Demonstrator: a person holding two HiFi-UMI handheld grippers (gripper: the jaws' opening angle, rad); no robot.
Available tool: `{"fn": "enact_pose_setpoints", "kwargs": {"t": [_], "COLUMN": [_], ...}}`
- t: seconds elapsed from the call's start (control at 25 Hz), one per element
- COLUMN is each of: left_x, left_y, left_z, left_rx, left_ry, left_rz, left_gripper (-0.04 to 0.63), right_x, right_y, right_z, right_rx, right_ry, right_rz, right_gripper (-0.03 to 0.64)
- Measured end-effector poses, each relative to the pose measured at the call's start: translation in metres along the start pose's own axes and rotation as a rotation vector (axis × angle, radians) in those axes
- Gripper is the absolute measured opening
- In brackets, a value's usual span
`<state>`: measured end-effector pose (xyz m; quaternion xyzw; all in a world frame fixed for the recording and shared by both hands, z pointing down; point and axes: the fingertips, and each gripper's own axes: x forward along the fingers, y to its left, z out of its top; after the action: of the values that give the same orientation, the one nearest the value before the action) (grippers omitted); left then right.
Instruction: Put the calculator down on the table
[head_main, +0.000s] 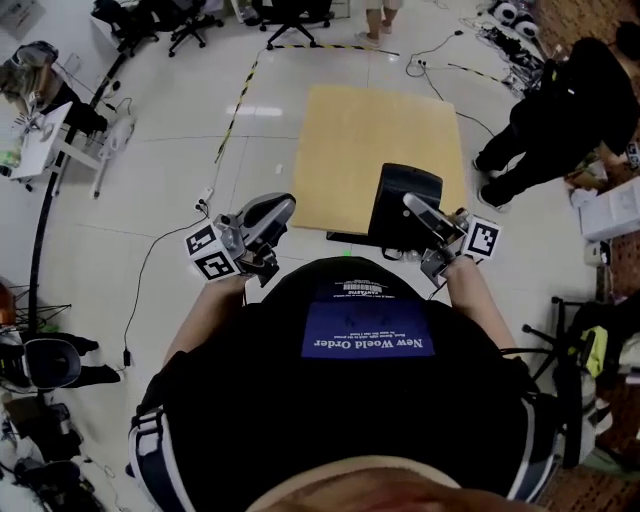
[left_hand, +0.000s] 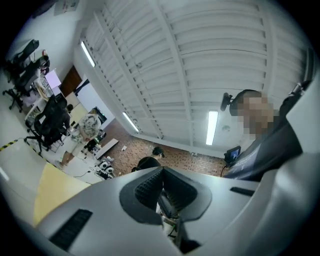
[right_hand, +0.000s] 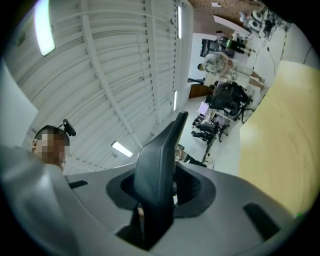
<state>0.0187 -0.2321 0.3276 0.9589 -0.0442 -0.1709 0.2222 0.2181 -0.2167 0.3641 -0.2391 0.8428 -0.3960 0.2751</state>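
The pale tiled floor (head_main: 150, 190) fills most of what I see, and the light wooden tabletop (head_main: 350, 140) stands in the middle of it, just ahead of me and bare where I can see it. I hold the calculator (head_main: 392, 215) up in front of my body, over the near right edge of that tabletop. It does not look to be resting on the wood yet, so I judge the setting-down is not done. My right gripper (head_main: 418, 210) is clamped on its lower part and points a little upward, which keeps the slab standing on end, probably so that I can carry it in and then lower it flat. The calculator is a black, flat, rectangular slab. From the head view its face is dark and I can make out no keys; seen edge-on, it is thin. My left gripper (head_main: 278, 210) hangs off the tabletop's left side with its pads together on nothing, clear of the spot I need.
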Motion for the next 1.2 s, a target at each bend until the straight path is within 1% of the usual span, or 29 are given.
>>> {"fn": "enact_pose_setpoints", "kwargs": {"t": [0.16, 0.28, 0.4, 0.48, 0.6, 0.68, 0.84, 1.0, 1.08, 1.2], "left_x": [0.021, 0.031, 0.031, 0.04, 0.05, 0.046, 0.036, 0.029, 0.027, 0.024], "left_y": [0.01, 0.023, 0.028, 0.05, 0.095, 0.122, 0.172, 0.21, 0.226, 0.25], "left_z": [-0.006, -0.006, -0.015, -0.006, 0.013, 0.016, 0.019, 0.033, 0.049, 0.066], "left_rx": [0.015, 0.008, 0.019, 0.005, -0.031, -0.038, -0.012, -0.05, -0.062, -0.071], "left_ry": [-0.019, -0.051, -0.007, 0.003, -0.004, 0.0, 0.034, 0.088, 0.095, 0.088], "left_rz": [0.053, 0.085, 0.114, 0.136, 0.15, 0.127, 0.032, -0.06, -0.088, -0.099], "left_gripper": [0.006, 0.006, 0.006, 0.006, 0.006, 0.006, 0.006, 0.006, 0.006, 0.006], "right_x": [0.002, 0.012, 0.021, 0.032, 0.056, 0.071, 0.108, 0.131, 0.146, 0.17], "right_y": [-0.023, -0.046, -0.062, -0.079, -0.109, -0.127, -0.153, -0.165, -0.172, -0.182], "right_z": [0.022, 0.032, 0.029, 0.048, 0.079, 0.08, 0.073, 0.072, 0.073, 0.074], "right_rx": [-0.001, 0.012, 0.052, 0.074, 0.091, 0.086, 0.06, 0.061, 0.06, 0.074], "right_ry": [0.08, 0.114, 0.127, 0.135, 0.134, 0.124, 0.09, 0.037, 0.028, 0.032], "right_rz": [0.036, 0.056, 0.074, 0.072, 0.04, 0.01, -0.044, -0.128, -0.173, -0.202], "right_gripper": [0.115, 0.115, 0.115, 0.115, 0.115, 0.115, 0.115, 0.115, 0.115, 0.115]}}
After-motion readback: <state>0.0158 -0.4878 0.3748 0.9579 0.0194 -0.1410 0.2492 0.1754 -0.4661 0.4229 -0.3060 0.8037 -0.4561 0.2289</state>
